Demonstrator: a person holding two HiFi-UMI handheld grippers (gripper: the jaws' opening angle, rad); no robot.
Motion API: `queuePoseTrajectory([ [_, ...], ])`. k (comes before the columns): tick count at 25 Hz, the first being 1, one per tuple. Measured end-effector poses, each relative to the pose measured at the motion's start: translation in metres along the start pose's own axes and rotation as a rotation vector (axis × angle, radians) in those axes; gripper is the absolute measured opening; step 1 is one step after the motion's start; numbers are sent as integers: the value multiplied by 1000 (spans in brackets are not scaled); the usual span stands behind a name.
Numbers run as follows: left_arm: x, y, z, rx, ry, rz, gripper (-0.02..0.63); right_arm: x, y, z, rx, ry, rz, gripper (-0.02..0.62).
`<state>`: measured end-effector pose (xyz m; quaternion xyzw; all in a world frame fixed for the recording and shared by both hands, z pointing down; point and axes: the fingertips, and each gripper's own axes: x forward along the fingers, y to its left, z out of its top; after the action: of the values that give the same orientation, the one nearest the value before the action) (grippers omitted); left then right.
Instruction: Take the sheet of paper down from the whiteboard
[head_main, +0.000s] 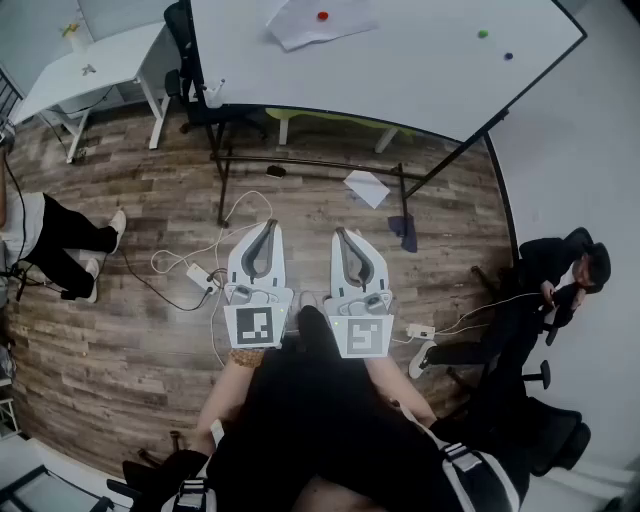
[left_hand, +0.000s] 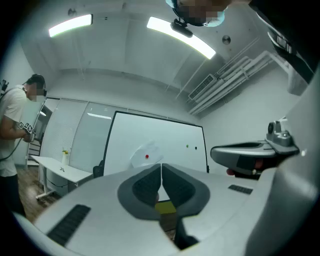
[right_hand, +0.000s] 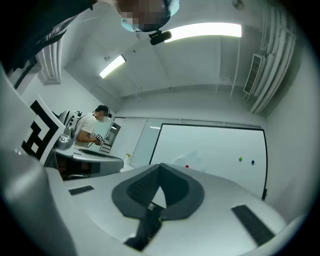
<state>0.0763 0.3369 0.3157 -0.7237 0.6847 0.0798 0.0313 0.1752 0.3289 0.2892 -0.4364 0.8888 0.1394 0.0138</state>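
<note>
Finds sheet of paper (head_main: 318, 24) pinned by red magnet (head_main: 322, 16) on left half of whiteboard (head_main: 420, 70). Finds left gripper (head_main: 267, 226) and right gripper (head_main: 341, 233) well short of whiteboard, jaws pressed together, holding nothing. Judges tearing likely if pulled with magnet on. Notes cables (head_main: 190, 262) on floor before whiteboard: trip hazard.

No readable txt, brands or nos. anywhere, afaict. Only a black-and-white square marker (head_main: 254, 326) on the left gripper (head_main: 268, 224) cube, another on the right gripper (head_main: 340, 234): patterns, not letters.
</note>
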Motion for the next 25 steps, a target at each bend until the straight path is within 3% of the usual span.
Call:
queuePoseTrajectory([
  [3,-7,0,4,4,-5,-9,17,-2,7,-7,21,50,13,-2],
  [11,-22,2,0,25,17,-20,17,-1,30,-5,-1,48,57,0],
  [16,-19,-4,-3,10,19,-33,12,-6,21,-4,25,49,-14,0],
  [25,9,-4,-12,34,38,-23,11,17,-11,-9,47,16,-66,0],
])
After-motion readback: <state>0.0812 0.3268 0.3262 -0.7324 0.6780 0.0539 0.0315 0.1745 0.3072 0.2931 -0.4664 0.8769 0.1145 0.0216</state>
